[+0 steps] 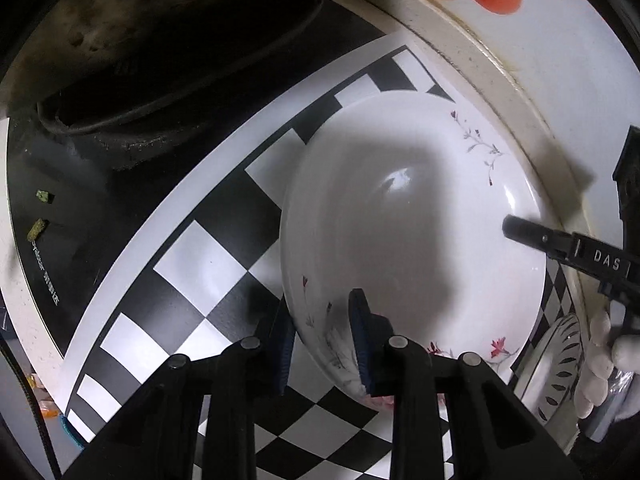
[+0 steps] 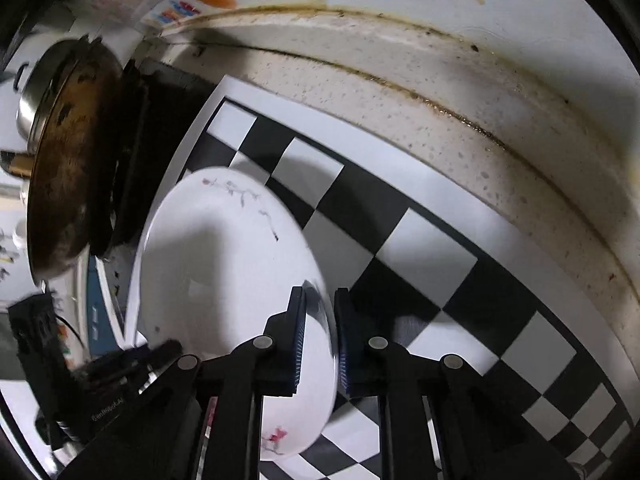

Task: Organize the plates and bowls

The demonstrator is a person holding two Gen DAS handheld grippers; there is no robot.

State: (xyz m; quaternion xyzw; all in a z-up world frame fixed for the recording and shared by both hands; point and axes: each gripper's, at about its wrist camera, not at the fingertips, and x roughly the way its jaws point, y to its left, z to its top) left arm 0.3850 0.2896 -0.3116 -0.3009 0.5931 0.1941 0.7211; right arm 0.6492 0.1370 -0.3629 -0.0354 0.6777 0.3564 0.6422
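Clamping the near rim of a white floral plate (image 1: 412,240), the left gripper (image 1: 322,344) had one blue pad inside the dish and one outside it. The right gripper (image 2: 320,340) gripped the opposite edge of the same plate (image 2: 224,264) in the same way, jaws narrowed onto the rim. The plate sat over a black-and-white checkered mat (image 1: 208,264) on the speckled surface (image 2: 460,92), beside a dark, stained pan (image 2: 68,168). A second patterned plate (image 1: 556,364) showed at the right edge of the left view.

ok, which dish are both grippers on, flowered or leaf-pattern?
The flowered white bowl: left gripper and right gripper each straddle its rim. The leaf-pattern plate sits untouched beside it.
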